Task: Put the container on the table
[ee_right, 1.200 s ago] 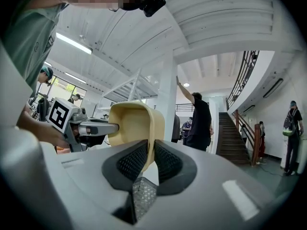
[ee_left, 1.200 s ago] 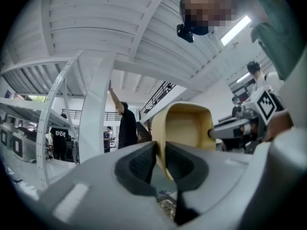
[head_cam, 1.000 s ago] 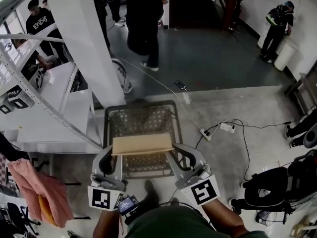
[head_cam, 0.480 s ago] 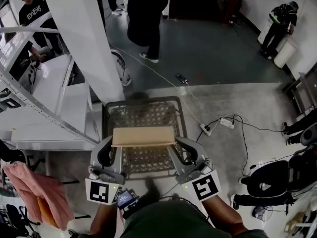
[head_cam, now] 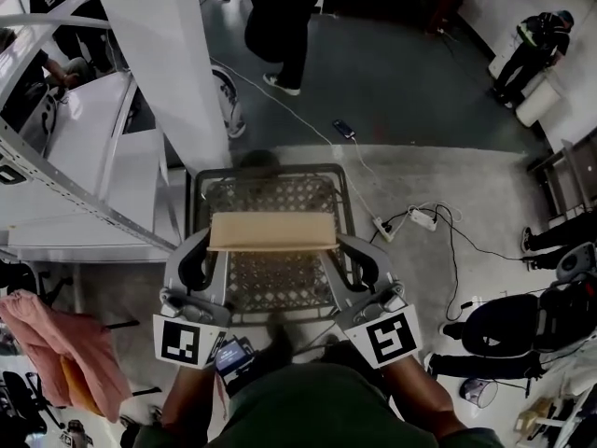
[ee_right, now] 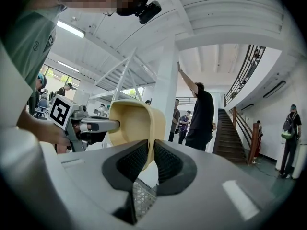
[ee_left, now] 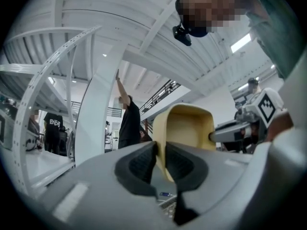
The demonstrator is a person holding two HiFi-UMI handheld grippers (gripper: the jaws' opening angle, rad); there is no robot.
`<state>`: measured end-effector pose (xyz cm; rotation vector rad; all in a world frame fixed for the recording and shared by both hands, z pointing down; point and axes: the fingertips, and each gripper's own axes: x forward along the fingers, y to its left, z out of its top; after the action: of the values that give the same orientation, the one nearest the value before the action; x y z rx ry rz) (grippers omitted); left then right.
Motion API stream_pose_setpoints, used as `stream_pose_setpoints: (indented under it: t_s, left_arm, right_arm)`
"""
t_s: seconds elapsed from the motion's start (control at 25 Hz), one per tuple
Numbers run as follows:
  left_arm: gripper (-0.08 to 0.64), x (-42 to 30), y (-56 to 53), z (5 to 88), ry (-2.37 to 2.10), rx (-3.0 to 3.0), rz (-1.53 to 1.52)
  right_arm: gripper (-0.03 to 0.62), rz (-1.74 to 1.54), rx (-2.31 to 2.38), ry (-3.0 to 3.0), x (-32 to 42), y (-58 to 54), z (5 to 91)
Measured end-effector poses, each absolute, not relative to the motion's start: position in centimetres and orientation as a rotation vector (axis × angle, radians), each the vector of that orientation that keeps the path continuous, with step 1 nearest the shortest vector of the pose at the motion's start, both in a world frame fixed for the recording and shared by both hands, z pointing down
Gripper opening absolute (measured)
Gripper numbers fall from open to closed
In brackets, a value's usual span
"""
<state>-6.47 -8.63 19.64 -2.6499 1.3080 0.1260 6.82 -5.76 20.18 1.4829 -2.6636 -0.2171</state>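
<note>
A tan rectangular container [head_cam: 272,231] hangs in the air between my two grippers, level, over a grey mesh cart [head_cam: 194,215]. My left gripper [head_cam: 216,247] is shut on the container's left rim, its pads pinching the thin wall [ee_left: 189,128]. My right gripper [head_cam: 328,245] is shut on the right rim in the same way. In the left gripper view my gripper [ee_left: 160,159] clamps the near wall, and the right gripper [ee_left: 249,116] shows at the far end. In the right gripper view my gripper [ee_right: 150,159] holds the container [ee_right: 132,123] opposite the left gripper [ee_right: 81,124].
A white table [head_cam: 79,171] and a slanted white pillar [head_cam: 163,63] stand to the left of the cart. Cables and a power strip [head_cam: 422,218] lie on the floor to the right. A person [head_cam: 284,17] stands ahead, and a pink cloth [head_cam: 56,343] hangs at lower left.
Both grippers have carried the container forward, up the picture, with the same grip. The cart, table and floor have also shifted in the head view.
</note>
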Motion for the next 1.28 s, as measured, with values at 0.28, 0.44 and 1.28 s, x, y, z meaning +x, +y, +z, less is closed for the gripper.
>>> stream_pose_setpoints:
  t_s: [0.28,0.44,1.28]
  left_arm:
    - [0.034,-7.9,-10.4,20.6,1.398,-2.613,0.081]
    - [0.032,-8.5,-10.6,21.0,1.457,-2.576,0.048]
    - [0.034,-13.5,-20.5,31.1,1.643,-2.568,-0.149]
  right_arm:
    - [0.048,-0.208,1.403,-2.741,5.4,-8.5,21.1]
    - [0.048,-0.206,1.346,-2.790,4.9,-9.1,21.4]
    - [0.044,0.004,1.185,-2.803,0.1,-20.3,32.9]
